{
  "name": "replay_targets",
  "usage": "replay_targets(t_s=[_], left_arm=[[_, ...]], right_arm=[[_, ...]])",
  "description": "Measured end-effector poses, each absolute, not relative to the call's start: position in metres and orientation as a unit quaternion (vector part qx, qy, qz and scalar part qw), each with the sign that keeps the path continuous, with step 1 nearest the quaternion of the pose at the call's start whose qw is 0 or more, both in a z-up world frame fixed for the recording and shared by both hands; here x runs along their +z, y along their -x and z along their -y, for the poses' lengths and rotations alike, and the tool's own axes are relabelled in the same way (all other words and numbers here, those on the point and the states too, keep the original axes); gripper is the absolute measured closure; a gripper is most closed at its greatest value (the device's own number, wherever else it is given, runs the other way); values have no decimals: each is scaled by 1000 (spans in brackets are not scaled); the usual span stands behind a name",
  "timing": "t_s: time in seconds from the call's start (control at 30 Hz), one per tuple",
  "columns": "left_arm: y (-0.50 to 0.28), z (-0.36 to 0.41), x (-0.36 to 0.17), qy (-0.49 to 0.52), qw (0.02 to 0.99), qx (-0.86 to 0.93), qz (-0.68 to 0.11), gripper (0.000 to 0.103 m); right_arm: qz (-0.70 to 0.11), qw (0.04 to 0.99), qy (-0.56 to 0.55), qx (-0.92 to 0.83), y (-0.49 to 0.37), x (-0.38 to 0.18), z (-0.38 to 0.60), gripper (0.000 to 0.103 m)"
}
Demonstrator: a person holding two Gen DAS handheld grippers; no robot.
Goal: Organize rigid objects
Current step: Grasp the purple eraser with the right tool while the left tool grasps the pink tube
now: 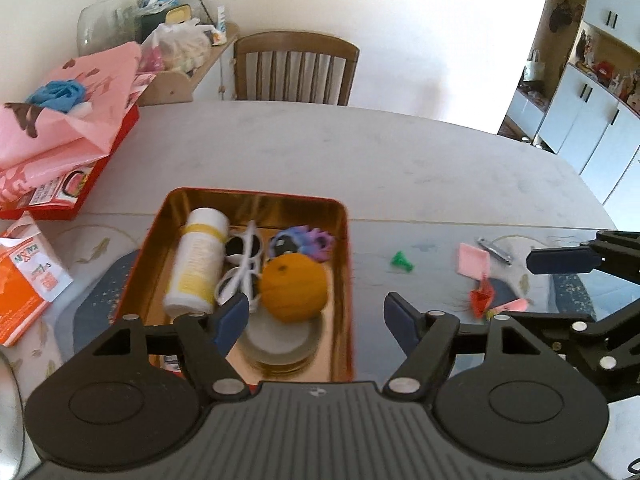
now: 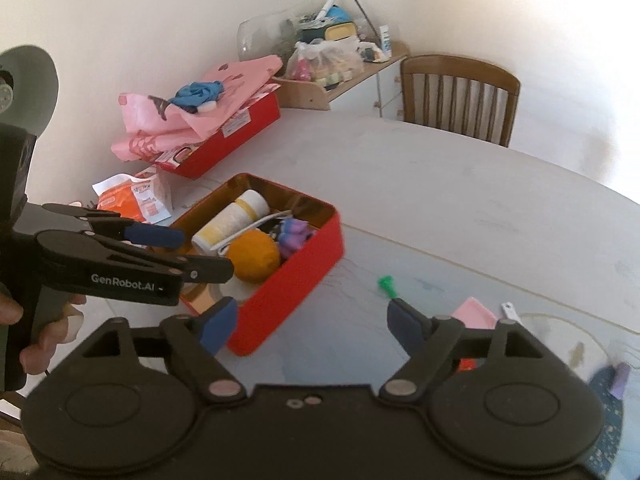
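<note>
Tin point(image 1: 348, 264) on pale table point(image 1: 360, 152), seemingly.

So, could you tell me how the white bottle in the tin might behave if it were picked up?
The white bottle lies on its side in the tin, so it would probably roll if nudged. It looks like smooth rigid plastic, possibly slippery. Its weight can't be judged.

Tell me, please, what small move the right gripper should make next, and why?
Probably ease the right gripper forward and down toward the green piece. Its jaws stand open and empty, the piece lies loose on the table just ahead, outside the red tin that already holds the other items.
</note>
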State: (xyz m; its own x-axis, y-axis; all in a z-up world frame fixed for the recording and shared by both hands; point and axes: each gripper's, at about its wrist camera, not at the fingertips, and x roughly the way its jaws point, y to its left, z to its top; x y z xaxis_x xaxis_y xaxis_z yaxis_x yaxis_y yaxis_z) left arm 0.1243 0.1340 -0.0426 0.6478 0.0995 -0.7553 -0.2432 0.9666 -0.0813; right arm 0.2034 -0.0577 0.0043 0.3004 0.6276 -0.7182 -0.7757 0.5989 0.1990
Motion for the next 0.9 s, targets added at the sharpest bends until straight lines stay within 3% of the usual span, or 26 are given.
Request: replay_targets(t_s=[0.13,0.37,0.9], left_arm=[[-126,-117,-39,100,907,87,-399,26],[-134,-82,-34,109,914,76,-384,23],[-169,-7,-53,100,911,61,-396,21]], right_arm=[[-391,807,88,433,-205,9,85,16],[-383,822,61,417,-213,13,135,0],[-398,853,28,338,-255,-9,249,0]])
